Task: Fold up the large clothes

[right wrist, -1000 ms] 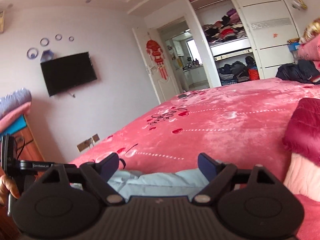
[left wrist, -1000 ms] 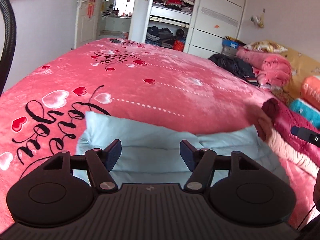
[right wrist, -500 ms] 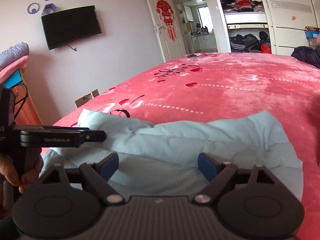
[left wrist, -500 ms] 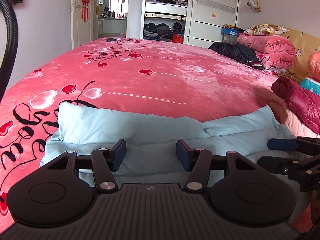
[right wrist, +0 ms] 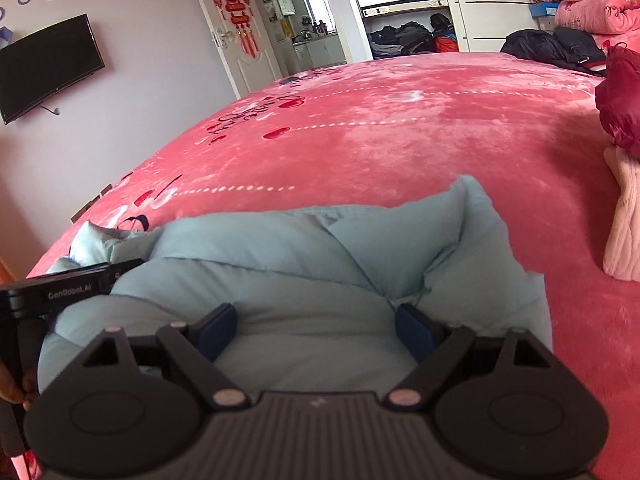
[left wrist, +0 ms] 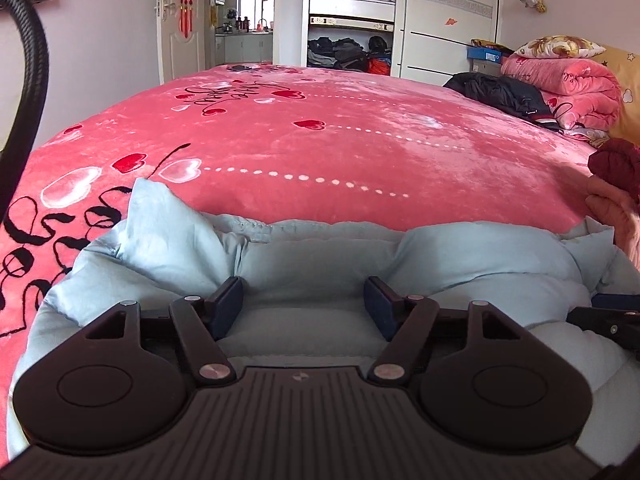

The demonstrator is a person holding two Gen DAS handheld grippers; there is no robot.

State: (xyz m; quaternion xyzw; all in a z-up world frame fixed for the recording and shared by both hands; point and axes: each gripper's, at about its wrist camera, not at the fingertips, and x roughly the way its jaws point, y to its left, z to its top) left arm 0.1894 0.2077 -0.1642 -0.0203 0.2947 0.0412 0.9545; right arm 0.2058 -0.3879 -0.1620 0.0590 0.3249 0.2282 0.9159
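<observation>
Both grippers' spread fingers over the pale-blue padded coat

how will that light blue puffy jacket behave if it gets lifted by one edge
The light blue puffy jacket looks quilted and billowy, so probably light for its bulk. Its creased, upturned corners suggest it will flop and sag, likely springing back after pressing.

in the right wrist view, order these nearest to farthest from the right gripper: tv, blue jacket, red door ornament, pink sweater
1. blue jacket: right under the right gripper, between its open jaws
2. pink sweater: on the bed, right edge
3. tv: left wall
4. red door ornament: on the far door
</observation>
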